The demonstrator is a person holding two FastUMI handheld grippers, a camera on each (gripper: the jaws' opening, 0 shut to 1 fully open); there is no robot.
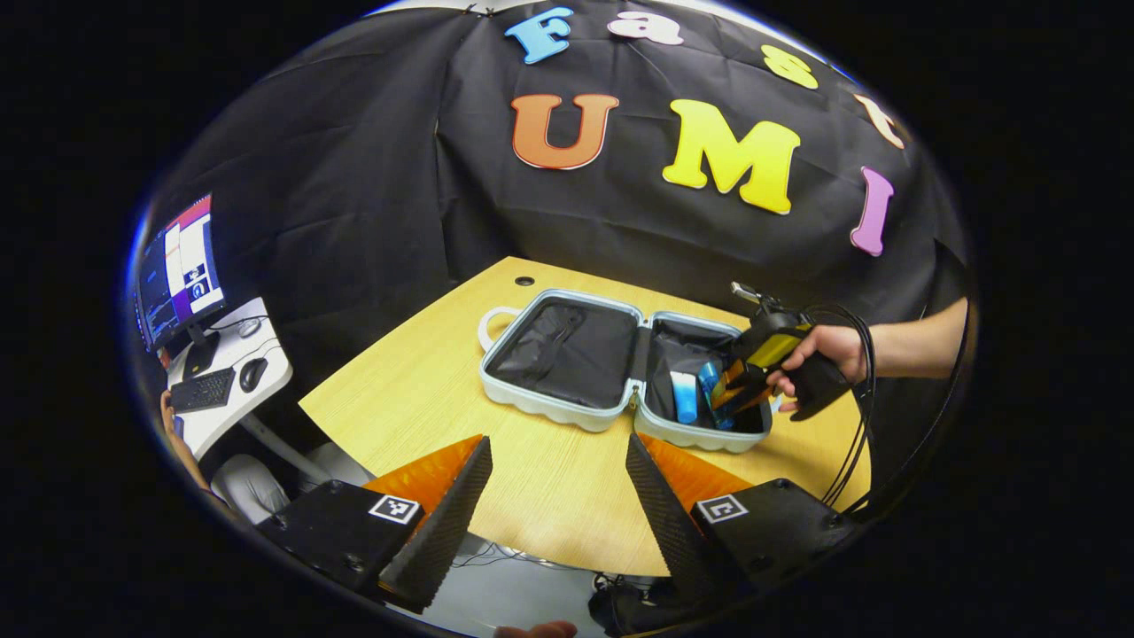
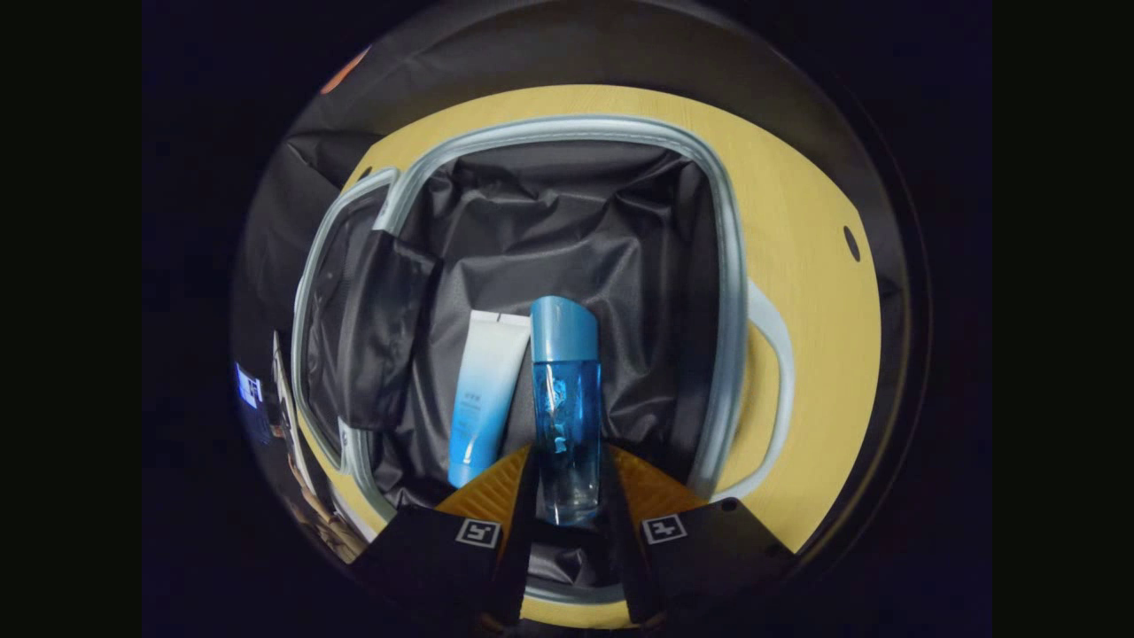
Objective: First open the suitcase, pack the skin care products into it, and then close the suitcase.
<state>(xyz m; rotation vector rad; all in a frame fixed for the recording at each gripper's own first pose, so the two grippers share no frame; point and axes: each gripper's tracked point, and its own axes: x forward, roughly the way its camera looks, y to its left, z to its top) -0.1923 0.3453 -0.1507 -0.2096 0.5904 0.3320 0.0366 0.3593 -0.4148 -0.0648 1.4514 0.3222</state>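
Two skin care things are in the right half of the open pale blue hard-shell suitcase [image 1: 567, 409], which lies flat on the light wooden table [image 1: 425, 399]. Nearest in the left gripper view, the left gripper [image 1: 558, 496] hangs over the near edge of the table with its jaws spread wide and nothing between them. Farther off on the right, a hand [image 1: 828, 350] holds the right gripper [image 1: 731, 390] down into the right half of the suitcase. In the right gripper view, the right gripper [image 2: 567, 496] has its jaws pinching a clear blue bottle with a blue cap [image 2: 565, 408]. Just to the left of the bottle, a white and blue tube [image 2: 483, 399] lies on the black cloth lining [image 2: 567, 230]. The left half of the suitcase has only its black lining. Far to the left stands a white desk [image 1: 235, 372] with a black keyboard [image 1: 202, 390], a mouse [image 1: 252, 374] and a lit screen [image 1: 177, 270].
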